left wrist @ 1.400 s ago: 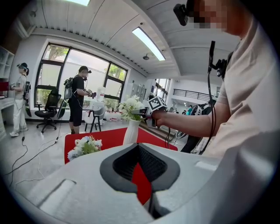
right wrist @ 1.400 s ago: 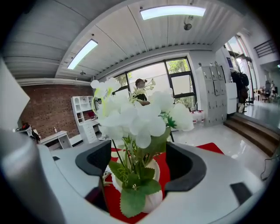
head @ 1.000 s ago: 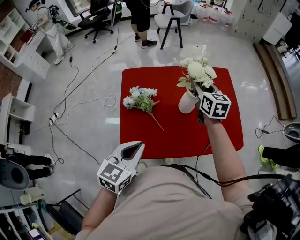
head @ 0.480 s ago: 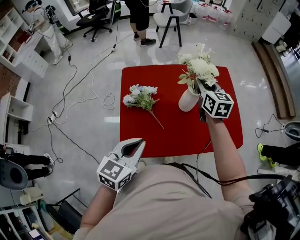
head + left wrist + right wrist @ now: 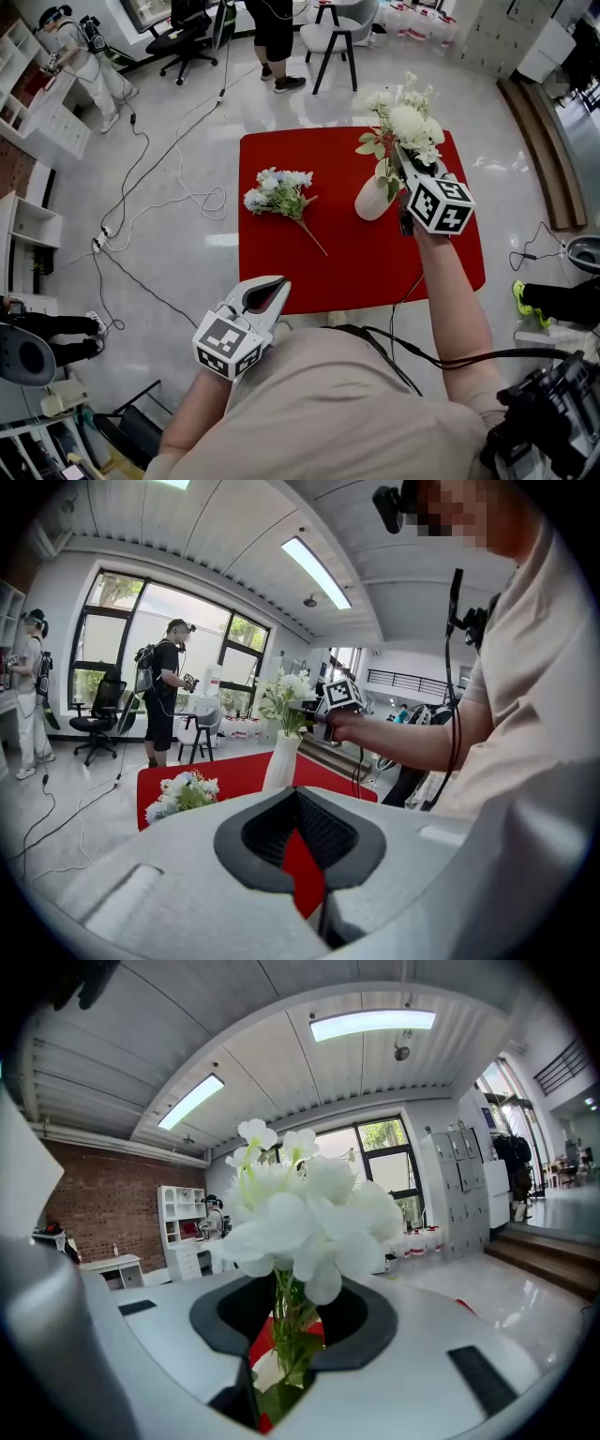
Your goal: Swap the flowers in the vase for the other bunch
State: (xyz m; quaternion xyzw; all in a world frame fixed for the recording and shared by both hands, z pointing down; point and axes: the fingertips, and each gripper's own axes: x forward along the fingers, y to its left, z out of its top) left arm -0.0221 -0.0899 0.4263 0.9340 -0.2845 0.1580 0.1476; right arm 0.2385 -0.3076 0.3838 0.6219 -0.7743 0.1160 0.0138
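1. The right gripper (image 5: 281,1358) pinches the green stems of the bunch of white artificial flowers (image 5: 405,124). Its tongs have just been closing, with the stems between the pads.
2. That bunch stands upright over the white tapered vase (image 5: 373,199), at the far right of the square red table (image 5: 281,267). I cannot tell whether the stem ends have cleared the vase mouth.
3. The left gripper (image 5: 265,292) hangs off the table's near edge, its tongs pressed together on nothing.
4. The other bunch of pale blue and white flowers (image 5: 278,192) lies flat at the far left of the table, well apart from the vase and untouched.
5. The swap looks to be in its first step, taking out the white bunch.
6. Left to do: lay the white bunch on the table, pick up the blue bunch, and put its stems into the vase.
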